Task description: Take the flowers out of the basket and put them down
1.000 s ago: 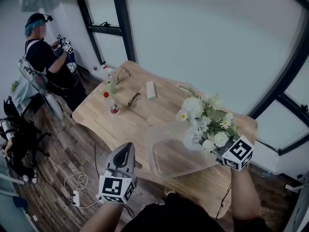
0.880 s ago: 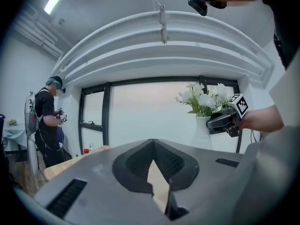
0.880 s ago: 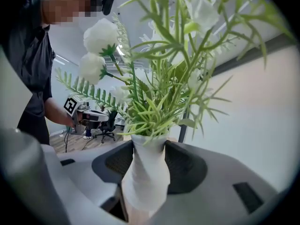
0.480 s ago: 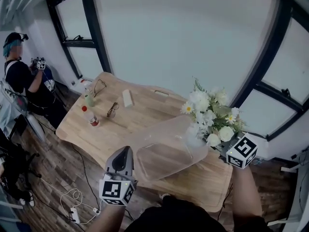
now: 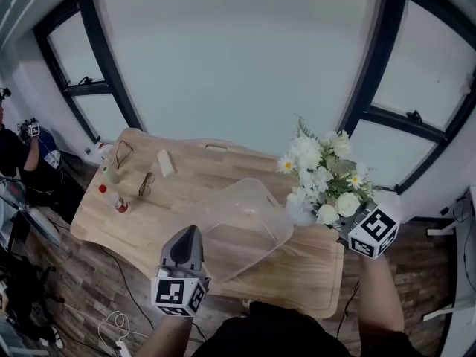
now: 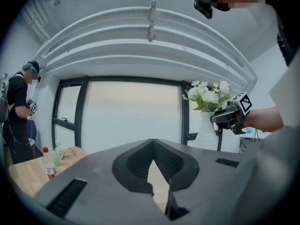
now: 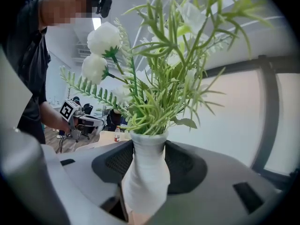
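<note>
A bunch of white flowers [image 5: 321, 175] with green leaves stands in a white vase [image 5: 299, 213]. My right gripper [image 5: 335, 227] is shut on the vase's neck and holds it upright in the air, just off the right end of the clear plastic basket [image 5: 238, 225] on the wooden table [image 5: 312, 268]. In the right gripper view the vase [image 7: 145, 177] sits pinched between the jaws, with the flowers [image 7: 159, 74] rising above it. My left gripper [image 5: 188, 233] hovers at the table's near edge, in front of the basket, shut and holding nothing. The left gripper view also shows the flowers [image 6: 206, 92].
At the table's left end stand a red-capped bottle [image 5: 113, 198] and a small green one [image 5: 108, 174], with two pairs of glasses [image 5: 146, 184] and a white box [image 5: 165, 163] nearby. Another person [image 5: 13, 155] stands at the far left by the windows. Cables lie on the floor.
The vase of flowers, still in my right gripper, has shifted from over the basket's right end to just beside it. The head view has swung, so the table sits further left.
</note>
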{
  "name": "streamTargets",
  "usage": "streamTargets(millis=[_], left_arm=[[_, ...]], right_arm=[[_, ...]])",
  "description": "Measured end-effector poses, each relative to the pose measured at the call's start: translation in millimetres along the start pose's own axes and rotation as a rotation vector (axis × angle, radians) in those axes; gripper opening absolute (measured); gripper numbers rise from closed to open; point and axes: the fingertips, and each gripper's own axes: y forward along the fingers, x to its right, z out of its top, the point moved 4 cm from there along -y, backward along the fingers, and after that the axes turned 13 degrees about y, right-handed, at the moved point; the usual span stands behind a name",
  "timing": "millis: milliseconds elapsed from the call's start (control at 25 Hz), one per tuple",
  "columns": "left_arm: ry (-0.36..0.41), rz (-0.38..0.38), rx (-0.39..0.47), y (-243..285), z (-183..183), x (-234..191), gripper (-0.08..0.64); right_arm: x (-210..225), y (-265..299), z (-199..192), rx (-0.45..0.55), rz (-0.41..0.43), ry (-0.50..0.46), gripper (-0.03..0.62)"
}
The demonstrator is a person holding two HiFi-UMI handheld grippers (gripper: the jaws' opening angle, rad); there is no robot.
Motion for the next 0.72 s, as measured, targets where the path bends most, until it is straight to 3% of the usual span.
streamTargets(millis=[440,720], left_arm=[[0.045,-0.141,0.015,44,15,52,0.005],[0.061,-0.187,0.011,57,19,77,0.005]], right_arm=[[37,-58,-39,0.011,-0.149,0.076,0.23],[48,-74,-73,0.023,-0.19,0.112,0.23]])
